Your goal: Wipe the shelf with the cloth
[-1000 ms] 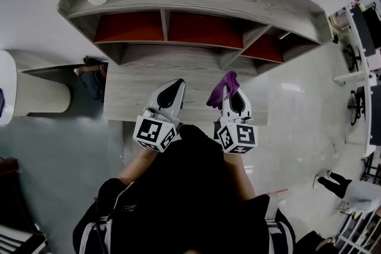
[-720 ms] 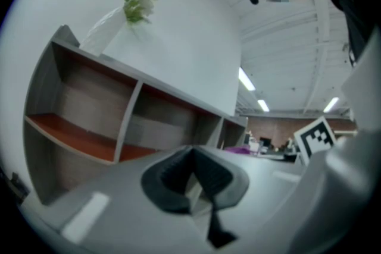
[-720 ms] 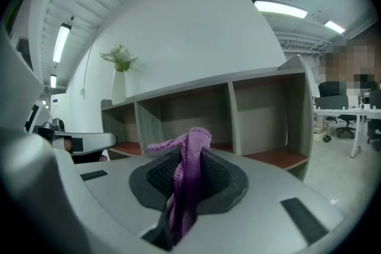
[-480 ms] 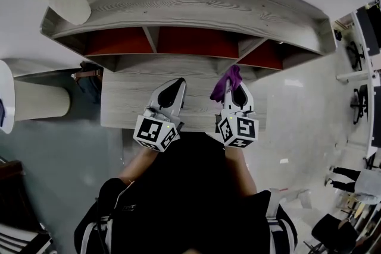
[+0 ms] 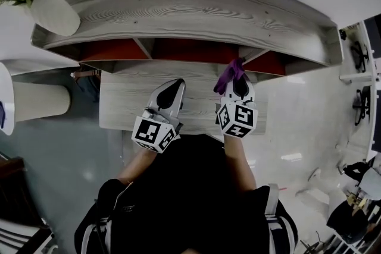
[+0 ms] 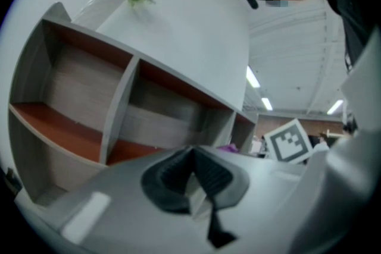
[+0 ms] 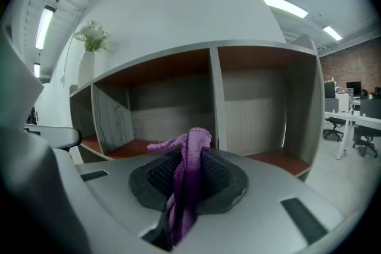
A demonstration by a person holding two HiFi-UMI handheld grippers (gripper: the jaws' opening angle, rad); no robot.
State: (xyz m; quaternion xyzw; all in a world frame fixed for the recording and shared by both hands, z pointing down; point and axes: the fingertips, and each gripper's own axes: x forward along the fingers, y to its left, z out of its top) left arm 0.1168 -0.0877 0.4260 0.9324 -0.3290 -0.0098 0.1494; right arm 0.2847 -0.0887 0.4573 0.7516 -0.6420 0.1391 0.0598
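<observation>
A grey wood shelf unit (image 5: pixel 196 12) with orange-red compartment floors stands against the white wall, with a lower wood ledge (image 5: pixel 128 92) in front. My right gripper (image 5: pixel 237 81) is shut on a purple cloth (image 5: pixel 229 73), whose tip reaches the front edge of the shelf's middle-right compartments. In the right gripper view the cloth (image 7: pixel 187 175) stands up between the jaws of the right gripper (image 7: pixel 189 178), facing the divider (image 7: pixel 215 98) between two compartments. My left gripper (image 5: pixel 173 88) hovers over the ledge, shut with nothing in it; its left gripper view shows the left gripper (image 6: pixel 191 178) below the shelf compartments (image 6: pixel 89 104).
A white vase (image 5: pixel 50 6) with a green plant stands on the shelf's top at the left. A white cylindrical stand (image 5: pixel 36 101) is at the far left. Office chairs and desks (image 5: pixel 360 62) lie off to the right on the pale floor.
My right gripper with the cloth has moved forward toward the shelf, and the head view has shifted so the shelf sits lower and nearer. The left gripper has hardly moved.
</observation>
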